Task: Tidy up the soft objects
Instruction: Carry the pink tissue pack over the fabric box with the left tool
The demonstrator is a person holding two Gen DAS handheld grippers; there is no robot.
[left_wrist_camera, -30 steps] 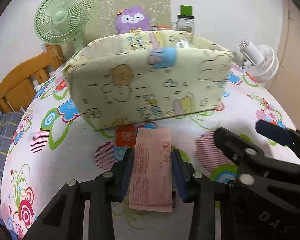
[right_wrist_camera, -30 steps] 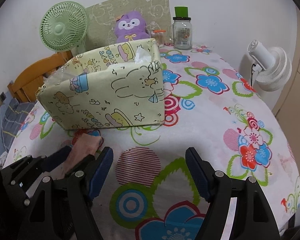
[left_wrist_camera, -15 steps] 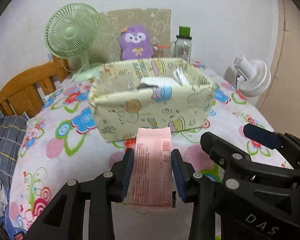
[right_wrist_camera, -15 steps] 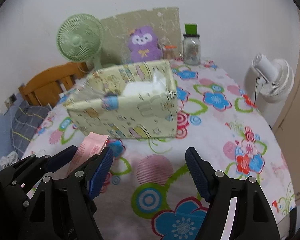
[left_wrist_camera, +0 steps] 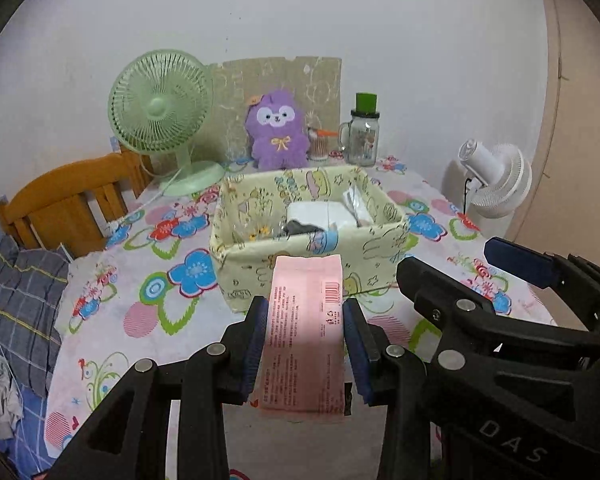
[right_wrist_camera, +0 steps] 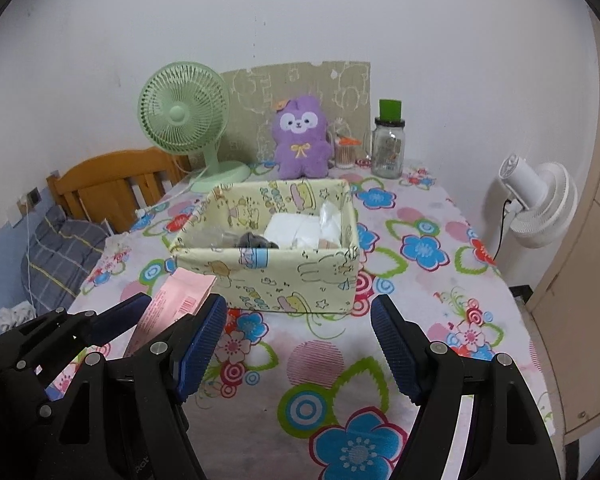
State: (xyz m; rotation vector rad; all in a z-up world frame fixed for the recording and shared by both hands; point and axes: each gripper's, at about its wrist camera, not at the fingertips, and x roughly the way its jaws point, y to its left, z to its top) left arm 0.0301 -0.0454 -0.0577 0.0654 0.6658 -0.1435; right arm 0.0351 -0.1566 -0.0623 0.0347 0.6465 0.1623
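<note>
So closest to the cameras, the left gripper [left_wrist_camera: 305, 344] has its blue pads clamped on both long edges of a pink packet [left_wrist_camera: 305, 332], printed side up with a little barcode near the top right. The packet is lifted clear of the table, tilted up toward the far end. Right next to it the right gripper [right_wrist_camera: 298, 346] has its jaws spread wide with nothing between them, just flowery tablecloth [right_wrist_camera: 340, 392] underneath.

Just past the pink packet's far edge sits the fabric box [left_wrist_camera: 312, 256], pale yellow with cartoon animals all over it. It's open on top, and inside you can see white soft packs [right_wrist_camera: 300, 228] piled toward the right side, something dark grey near the front wall, and some clear plastic on the left. Can't really tell what the dark thing is.

Behind the box, along the wall: a green desk fan [left_wrist_camera: 162, 120] on the left, a purple plush toy [left_wrist_camera: 278, 130] in the middle, and a glass jar with a green lid [left_wrist_camera: 363, 132] to its right. A white fan [right_wrist_camera: 536, 204] stands off the table's right edge, and a wooden chair [left_wrist_camera: 68, 200] off the left.
</note>
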